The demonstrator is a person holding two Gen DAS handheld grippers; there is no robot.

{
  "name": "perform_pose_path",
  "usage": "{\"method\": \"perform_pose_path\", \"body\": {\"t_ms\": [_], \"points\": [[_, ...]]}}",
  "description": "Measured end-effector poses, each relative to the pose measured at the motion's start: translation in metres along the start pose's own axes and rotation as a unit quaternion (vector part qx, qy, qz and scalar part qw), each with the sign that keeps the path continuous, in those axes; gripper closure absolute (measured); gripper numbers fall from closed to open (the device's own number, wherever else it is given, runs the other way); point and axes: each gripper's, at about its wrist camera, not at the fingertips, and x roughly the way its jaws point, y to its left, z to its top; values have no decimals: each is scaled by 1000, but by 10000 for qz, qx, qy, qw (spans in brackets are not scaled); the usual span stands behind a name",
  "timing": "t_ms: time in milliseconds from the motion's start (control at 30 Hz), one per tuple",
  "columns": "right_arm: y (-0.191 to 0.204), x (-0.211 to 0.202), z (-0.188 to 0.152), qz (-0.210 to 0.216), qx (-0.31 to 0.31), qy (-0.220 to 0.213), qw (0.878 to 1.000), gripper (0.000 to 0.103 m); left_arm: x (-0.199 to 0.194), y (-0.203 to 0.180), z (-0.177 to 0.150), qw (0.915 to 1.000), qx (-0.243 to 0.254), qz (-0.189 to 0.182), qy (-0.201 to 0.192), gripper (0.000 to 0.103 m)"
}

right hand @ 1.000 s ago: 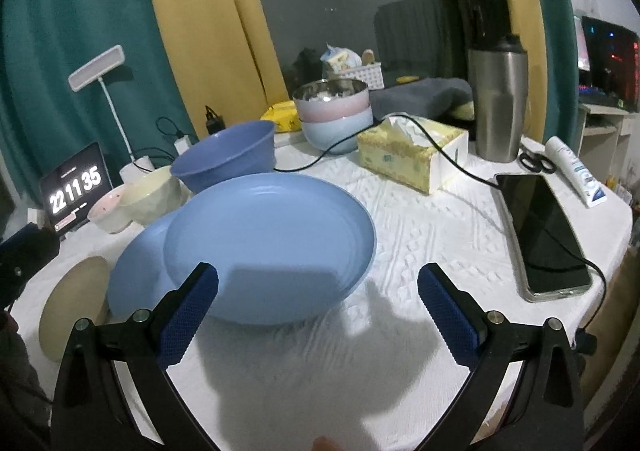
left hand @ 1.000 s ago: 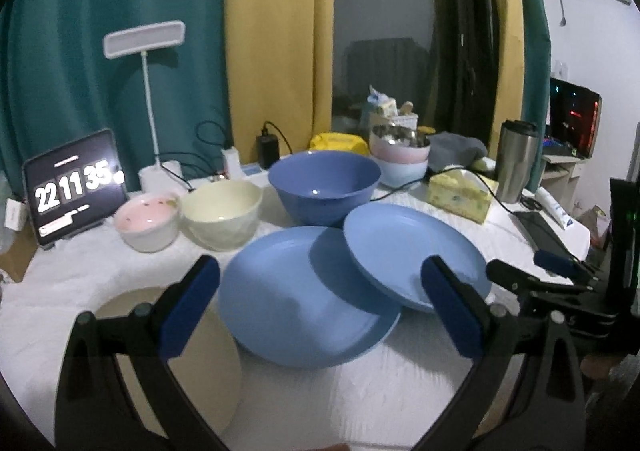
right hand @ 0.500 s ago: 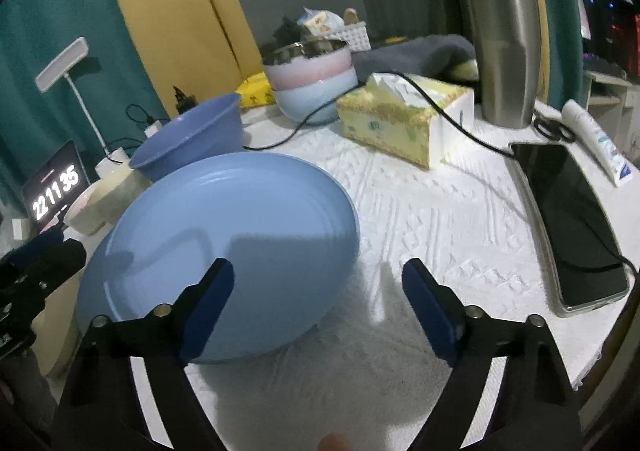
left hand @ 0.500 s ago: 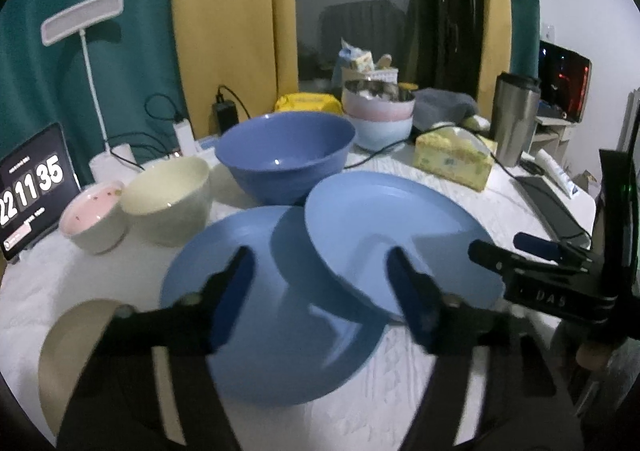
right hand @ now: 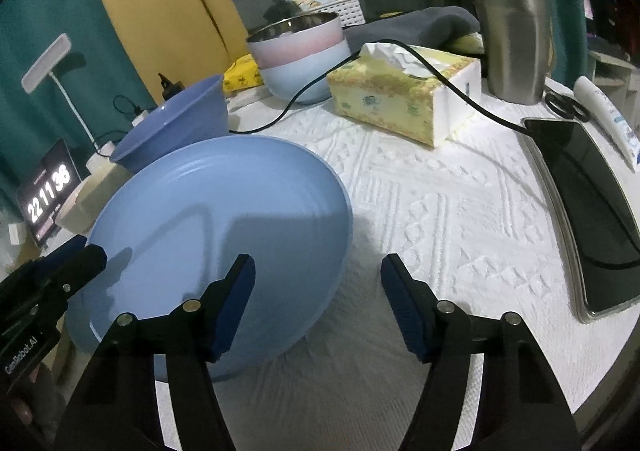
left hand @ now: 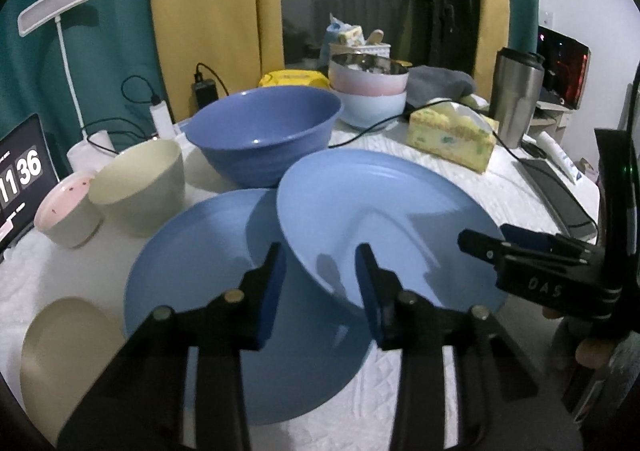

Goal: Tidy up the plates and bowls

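The left gripper (left hand: 320, 271), low in the centre of the left wrist view, has just been closing its jaws; they stand part open around the near left rim of the upper plate (left hand: 384, 219), the pads not visibly pressing it. That plate overlaps the right side of the lower plate (left hand: 192, 283), which lies flat on the white cloth (left hand: 440, 159). The right gripper (right hand: 318, 307), low in the right wrist view, has also just been narrowing and is wider open, with the plate's right edge between its fingers but clear of both pads. Behind the plates, in the middle of the left view, stands the blue bowl (left hand: 264, 135); to its left are a cream bowl (left hand: 138, 183) and a pink bowl (left hand: 66, 211). A cream plate (left hand: 60, 355) lies at lower left.
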Motion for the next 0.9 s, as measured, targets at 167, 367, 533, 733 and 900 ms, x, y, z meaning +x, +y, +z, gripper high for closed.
{"method": "perform_pose_path", "body": {"t_ms": [167, 367, 533, 733, 900], "points": [[1, 1, 0, -113, -84, 1, 9999, 69, 4, -3, -2, 10000, 17, -17, -6, 67], [1, 1, 0, -243, -90, -5, 9997, 78, 3, 0, -2, 10000, 1, -17, -48, 70], [7, -4, -3, -200, -66, -87, 9997, 79, 0, 5, -5, 10000, -58, 19, -58, 70], [24, -9, -3, -162, -210, -129, 9996, 79, -11, 20, -15, 9998, -169, 60, -85, 70], [39, -16, -4, -156, -350, -191, 9991, 79, -23, 32, -21, 9995, -226, 100, -175, 70]]}}
